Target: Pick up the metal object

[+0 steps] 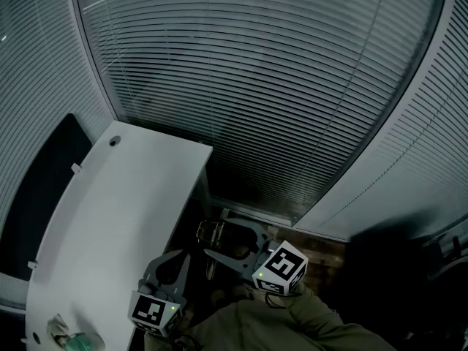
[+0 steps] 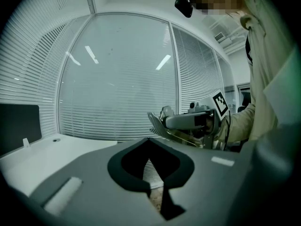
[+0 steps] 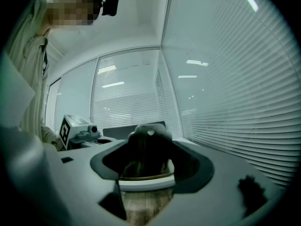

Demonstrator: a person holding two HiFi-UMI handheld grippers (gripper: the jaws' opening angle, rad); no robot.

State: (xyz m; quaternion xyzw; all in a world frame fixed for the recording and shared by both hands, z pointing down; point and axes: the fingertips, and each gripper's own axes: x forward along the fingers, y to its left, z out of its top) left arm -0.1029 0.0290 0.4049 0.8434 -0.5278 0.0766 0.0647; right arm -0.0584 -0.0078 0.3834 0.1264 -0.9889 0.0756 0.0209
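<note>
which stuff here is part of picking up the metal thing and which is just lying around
Job: metal object, clamped in the right gripper; left gripper, shut on nothing.
Lying about: white desk; crumpled greenish thing on its near end; dark panel beside it; window blinds.

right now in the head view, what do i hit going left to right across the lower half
black flat panel, long white desk, left gripper, shiny metal object in the right gripper
</note>
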